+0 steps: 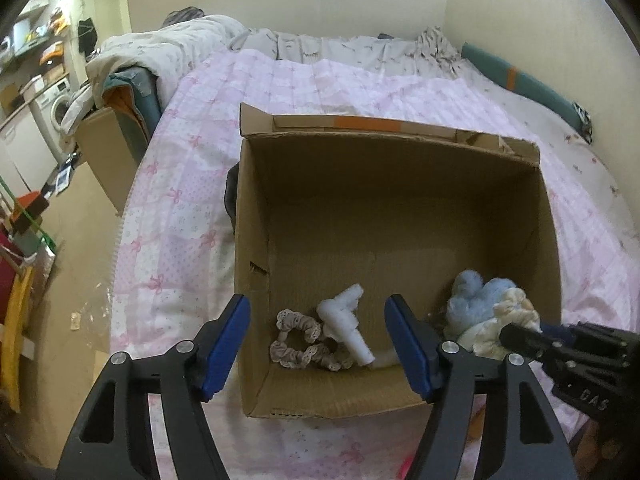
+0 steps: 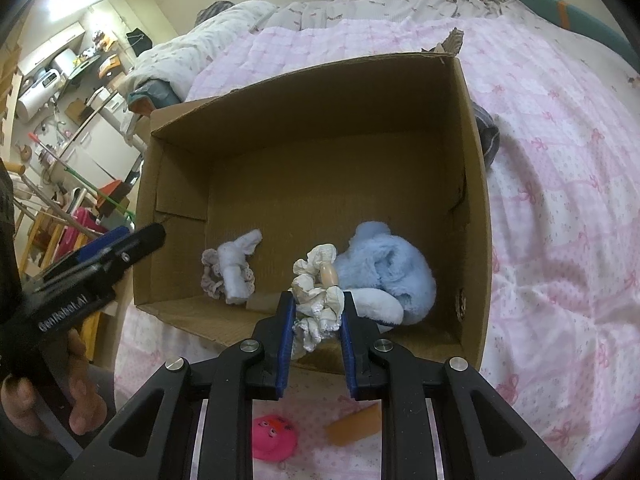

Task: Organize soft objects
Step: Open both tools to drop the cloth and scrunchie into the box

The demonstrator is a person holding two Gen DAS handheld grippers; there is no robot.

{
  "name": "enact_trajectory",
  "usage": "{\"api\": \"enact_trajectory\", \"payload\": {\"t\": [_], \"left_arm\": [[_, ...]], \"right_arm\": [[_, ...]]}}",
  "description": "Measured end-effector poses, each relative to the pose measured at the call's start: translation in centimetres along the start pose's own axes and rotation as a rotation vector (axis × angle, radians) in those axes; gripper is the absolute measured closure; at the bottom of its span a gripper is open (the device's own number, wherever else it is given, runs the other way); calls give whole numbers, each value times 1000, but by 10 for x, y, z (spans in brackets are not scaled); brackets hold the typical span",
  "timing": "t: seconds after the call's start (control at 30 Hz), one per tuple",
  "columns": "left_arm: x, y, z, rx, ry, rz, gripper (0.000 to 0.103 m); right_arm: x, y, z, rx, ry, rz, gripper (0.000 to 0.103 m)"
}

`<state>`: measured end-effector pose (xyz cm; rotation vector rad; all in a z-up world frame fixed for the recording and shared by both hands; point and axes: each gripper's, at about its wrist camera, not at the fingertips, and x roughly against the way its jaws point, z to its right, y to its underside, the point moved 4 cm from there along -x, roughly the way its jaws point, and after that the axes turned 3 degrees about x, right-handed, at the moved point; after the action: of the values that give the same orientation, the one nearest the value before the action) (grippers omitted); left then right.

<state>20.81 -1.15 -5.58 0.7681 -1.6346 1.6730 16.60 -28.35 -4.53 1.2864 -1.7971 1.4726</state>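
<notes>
Inside one cardboard box [image 2: 472, 168], two scrunchies, one blue plush [image 2: 384, 268]

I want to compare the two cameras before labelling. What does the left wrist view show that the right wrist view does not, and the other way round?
Only the left wrist view: the open left hand-held gripper from behind, its jaws apart and empty, and a washing machine.

Only the right wrist view: the right hand-held gripper shut on a cream scrunchie, a pink toy on the quilt, and a hand.

Both: the cardboard box, the beige scrunchie, a white cloth piece, the blue plush toy.
</notes>
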Motion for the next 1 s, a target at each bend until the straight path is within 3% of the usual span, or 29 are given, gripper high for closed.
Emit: {"api": "enact_trajectory", "payload": {"t": [0.07, 0.13, 0.17, 0.2, 0.3, 0.73, 1.0], "left_arm": [[0, 0, 0, -5, -8, 4, 36], [1, -1, 0, -2, -5, 7, 36], [1, -1, 0, 0, -3, 7, 36], [1, -1, -1, 0, -4, 8, 36], [2, -1, -1, -3, -8, 6, 36], [17, -1, -7, 4, -26, 42, 36], [41, 8, -10, -39, -94, 87, 36]], "right_arm": [[1, 0, 0, -7, -7, 1, 80], [1, -1, 1, -20, -21, 6, 67], [3, -1, 1, -34, -27, 11, 44], [5, -2, 3, -46, -32, 25, 30], [12, -5, 4, -54, -38, 65, 30], [10, -5, 5, -54, -15, 53, 30], [18, 0, 10, -57, 13, 62, 30]]}}
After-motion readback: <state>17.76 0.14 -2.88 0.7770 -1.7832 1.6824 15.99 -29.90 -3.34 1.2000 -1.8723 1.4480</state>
